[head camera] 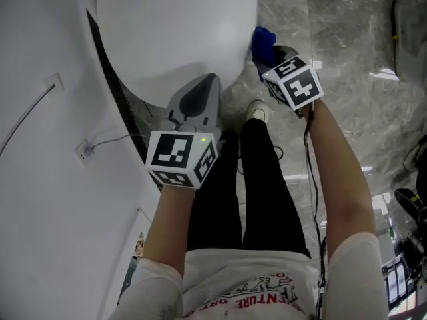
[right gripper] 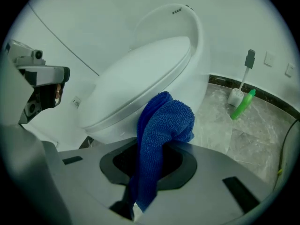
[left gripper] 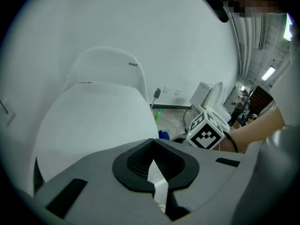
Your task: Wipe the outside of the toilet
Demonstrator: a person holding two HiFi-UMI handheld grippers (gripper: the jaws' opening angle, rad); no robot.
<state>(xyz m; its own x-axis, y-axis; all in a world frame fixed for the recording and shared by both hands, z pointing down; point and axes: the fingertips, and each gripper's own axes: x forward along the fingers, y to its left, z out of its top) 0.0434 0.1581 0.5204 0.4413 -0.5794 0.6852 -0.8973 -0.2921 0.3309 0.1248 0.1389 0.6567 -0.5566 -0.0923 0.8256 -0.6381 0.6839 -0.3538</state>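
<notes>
The white toilet has its lid shut and stands against the wall; it also fills the left gripper view and shows in the right gripper view. My right gripper is shut on a blue cloth, which sits against the bowl's right front side. In its own view the cloth bulges up out of the jaws, just below the lid's rim. My left gripper is shut on nothing and points at the bowl's front underside. Its jaws meet with only a thin sliver between them.
A toilet brush in its holder and a green bottle stand on the marble floor by the wall beyond the toilet. A thin cable and a socket are on the wall at left. The person's legs and shoe are right below the bowl.
</notes>
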